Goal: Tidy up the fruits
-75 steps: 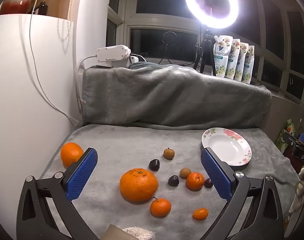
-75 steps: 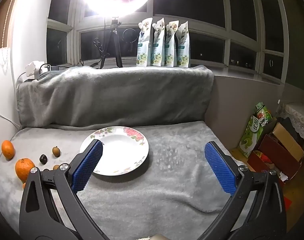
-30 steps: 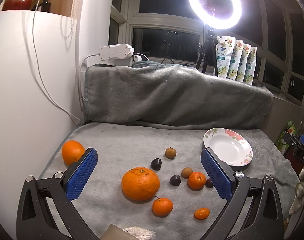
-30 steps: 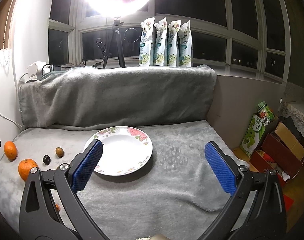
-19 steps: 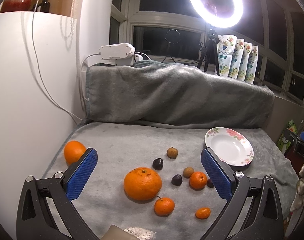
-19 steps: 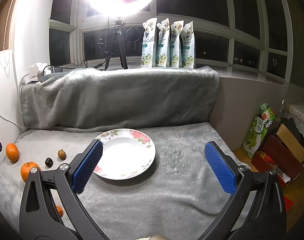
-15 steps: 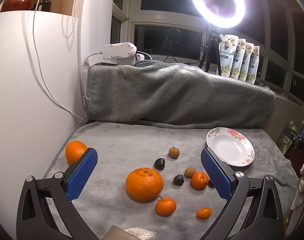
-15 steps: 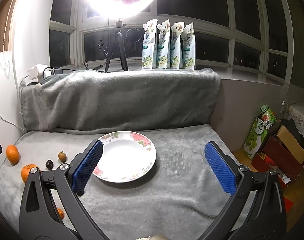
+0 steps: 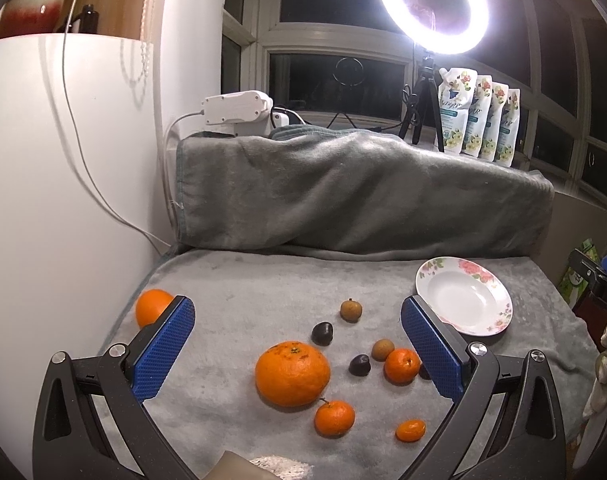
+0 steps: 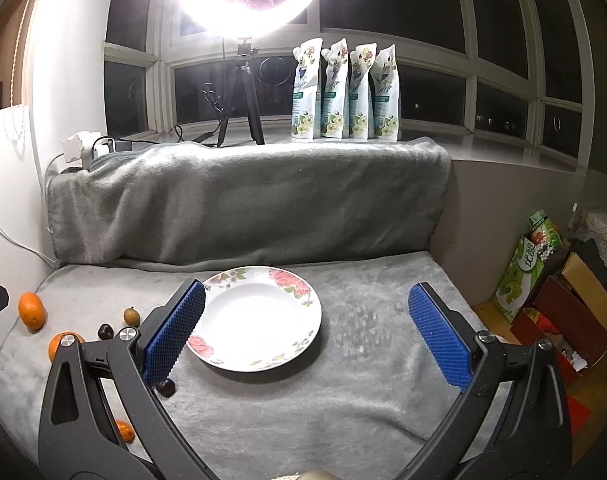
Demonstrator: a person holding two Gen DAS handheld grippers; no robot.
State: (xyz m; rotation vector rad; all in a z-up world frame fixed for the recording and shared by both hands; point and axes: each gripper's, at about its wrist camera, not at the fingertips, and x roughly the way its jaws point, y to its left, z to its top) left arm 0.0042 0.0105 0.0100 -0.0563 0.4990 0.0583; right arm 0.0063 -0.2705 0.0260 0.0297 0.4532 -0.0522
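On grey blanket (image 9: 263, 292), scattered fruits beside empty plate (image 10: 259, 316), left gripper (image 9: 297, 344) and right gripper (image 10: 305, 334) spread wide

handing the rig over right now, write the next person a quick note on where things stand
Left gripper: jaws open, empty, above the fruit.
Right gripper: jaws open, empty, above the plate.
Fruit all loose on the grey blanket: big orange, orange at far left, three small mandarins, two brown fruits, dark ones.
Plate sits at the right, empty.
Done: nothing placed yet.
Left: probably move every fruit onto the plate; the big orange is centred for the left gripper.
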